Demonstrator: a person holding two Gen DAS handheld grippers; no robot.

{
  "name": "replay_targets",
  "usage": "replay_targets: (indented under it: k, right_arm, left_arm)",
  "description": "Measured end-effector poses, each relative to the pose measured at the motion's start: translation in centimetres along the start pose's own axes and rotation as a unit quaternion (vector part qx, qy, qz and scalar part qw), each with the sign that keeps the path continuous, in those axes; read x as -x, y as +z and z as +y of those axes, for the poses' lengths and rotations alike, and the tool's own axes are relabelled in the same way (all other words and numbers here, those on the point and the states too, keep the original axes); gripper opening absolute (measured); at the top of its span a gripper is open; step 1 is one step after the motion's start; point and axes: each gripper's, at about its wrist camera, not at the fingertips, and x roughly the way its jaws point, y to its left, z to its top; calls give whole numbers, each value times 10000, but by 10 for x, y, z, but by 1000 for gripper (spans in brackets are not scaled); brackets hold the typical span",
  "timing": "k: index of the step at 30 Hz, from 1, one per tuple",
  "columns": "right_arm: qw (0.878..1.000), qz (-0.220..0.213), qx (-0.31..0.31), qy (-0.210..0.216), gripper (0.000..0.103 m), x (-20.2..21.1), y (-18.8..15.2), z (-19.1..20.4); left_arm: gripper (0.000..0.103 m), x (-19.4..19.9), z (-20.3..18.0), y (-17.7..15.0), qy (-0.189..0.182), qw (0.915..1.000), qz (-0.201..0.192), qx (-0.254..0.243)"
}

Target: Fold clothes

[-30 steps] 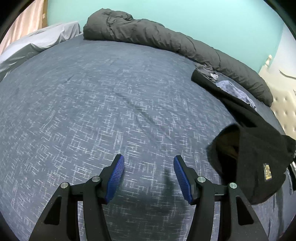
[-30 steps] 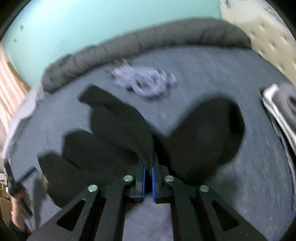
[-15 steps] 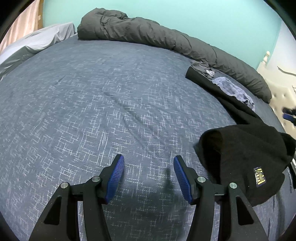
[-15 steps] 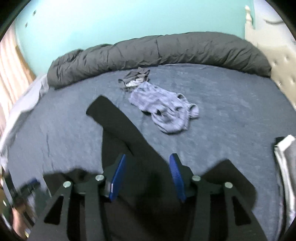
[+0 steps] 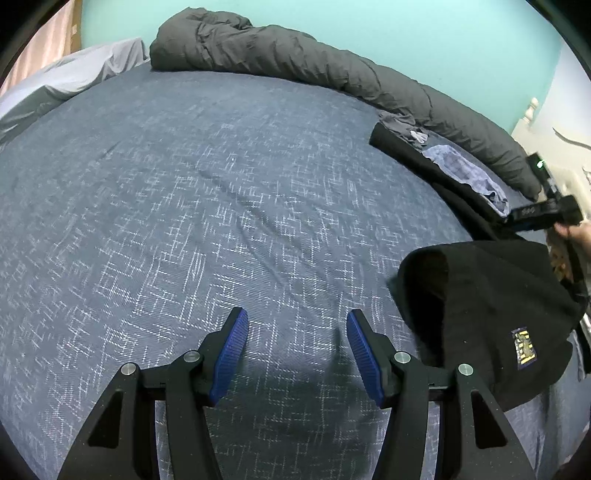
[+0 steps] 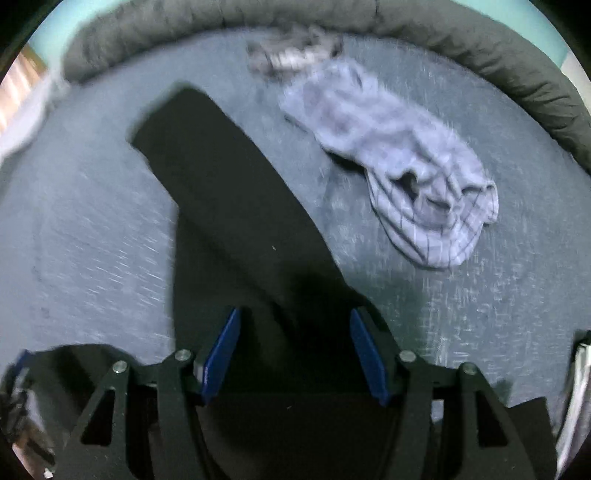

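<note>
Right wrist view: the right claw (image 6: 293, 345) is opening, released, hovering over the black garment (image 6: 236, 206) sprawling across the bed (image 6: 92, 236), probably seeking a sleeve. The left claw (image 5: 293, 354) is waiting open beside its hood.

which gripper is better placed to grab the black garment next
Probably the right gripper: it hangs directly over the black garment, jaws opening with cloth below them. The left gripper is open over bare bedsheet, garment off to its side.

Blue-flecked bed (image 5: 184, 206) with a rolled grey duvet (image 5: 295, 62) against a turquoise wall (image 5: 406, 29)
</note>
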Motion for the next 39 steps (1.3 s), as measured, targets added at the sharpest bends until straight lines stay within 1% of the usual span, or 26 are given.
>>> replay_targets:
  k: [1,2,3,4,5,7,9,11,13,16,20,21,24,27,28,31,33,36,37,39]
  right_arm:
    - [10000,50,7,19,57,-4,-1,0]
    - [9999,79,10,86,34,-7,-3,0]
    - [9998,106,12,189,24,-10,-5,1]
    - [9997,97,30,222,20,-10,-9,2]
    - [9997,67,57,244,13,-8,-12,3]
    - [9995,-27,87,312,9,2,-17,3]
    - [9990,-257,37,373,8,22,-19,-2]
    - [9980,-525,38,335,7,49,-21,-6]
    - [9959,-854,45,297,7,84,-24,-9]
    - [9905,-1353,-94,223,7,139,-39,-31]
    - [9788,-1987,-479,149,7,209,-72,-73]
    - [9764,-2080,-569,70,7,222,-83,-86]
    - [9694,-2249,-911,-361,7,252,-122,-128]
    - [9582,-2248,-1593,-766,7,259,-159,-175]
    - [9546,-2201,-1822,-839,7,257,-170,-188]
    - [9486,-2026,-2274,-861,8,239,-198,-213]
    - [9487,-2000,-2330,-753,9,226,-208,-215]
    - [9451,-1995,-2395,-980,16,215,-214,-210]
    - [9402,-2084,-2481,-1051,16,216,-217,-208]
    - [9235,-2495,-2796,-823,22,221,-226,-205]
  left_arm:
    - [60,0,1,0,-5,10000,1,8]
    - [60,0,1,0,-7,10000,1,5]
    - [60,0,1,0,-9,10000,8,-1]
    - [60,0,2,-1,-9,10000,17,-5]
    - [60,0,3,-1,-10,10000,27,8]
    - [60,1,6,-2,-18,10000,46,60]
    - [60,2,8,-3,-62,9999,59,114]
    - [60,3,7,-4,-85,9999,53,122]
    - [60,4,7,-4,-99,9999,42,115]
    - [60,6,3,-5,-159,9998,34,95]
    - [60,12,-5,-11,-335,9994,62,6]
    - [60,14,-6,-13,-359,9993,72,-9]
    - [60,17,-11,-19,-397,9992,90,-18]
    - [60,19,-19,-22,-500,9987,94,-31]
    - [60,20,-23,-22,-537,9985,86,-79]
    - [60,20,-34,-22,-653,9977,74,-178]
    - [60,20,-38,-22,-738,9971,92,-181]
    - [60,17,-44,-22,-805,9965,125,-189]
    - [60,15,-46,-22,-831,9963,134,-194]
    - [60,13,-50,-21,-918,9955,144,-182]
